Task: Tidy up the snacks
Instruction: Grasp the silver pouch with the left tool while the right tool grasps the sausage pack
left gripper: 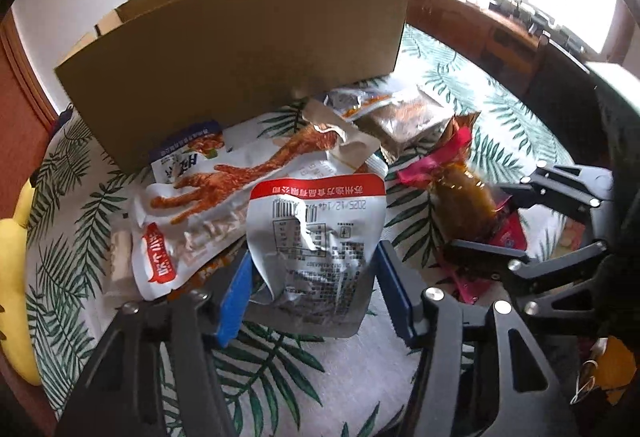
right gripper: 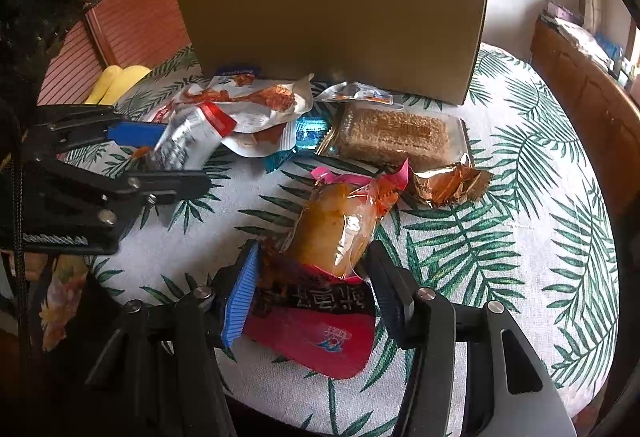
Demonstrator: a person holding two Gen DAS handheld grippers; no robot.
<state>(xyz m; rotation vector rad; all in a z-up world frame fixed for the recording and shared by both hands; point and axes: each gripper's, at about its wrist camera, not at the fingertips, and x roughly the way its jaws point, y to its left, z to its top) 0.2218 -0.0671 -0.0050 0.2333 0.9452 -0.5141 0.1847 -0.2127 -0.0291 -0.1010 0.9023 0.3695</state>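
My left gripper [left gripper: 314,293] is shut on a silver pouch with a red top band [left gripper: 316,249], held above the table; it also shows in the right wrist view [right gripper: 188,145]. My right gripper [right gripper: 310,289] is shut on a pink-and-clear pack holding a brown sausage-like snack [right gripper: 332,237], seen from the left wrist view too [left gripper: 468,205]. A tall cardboard box [right gripper: 340,25] stands at the back. A chicken-feet pack [left gripper: 224,181] lies in front of it.
A clear pack of brown crisp squares [right gripper: 394,135], a copper foil wrapper [right gripper: 450,183] and a blue packet [right gripper: 308,133] lie on the palm-leaf tablecloth [right gripper: 500,237]. A yellow plush [left gripper: 16,269] sits at the left edge. A wooden cabinet [right gripper: 580,85] stands on the right.
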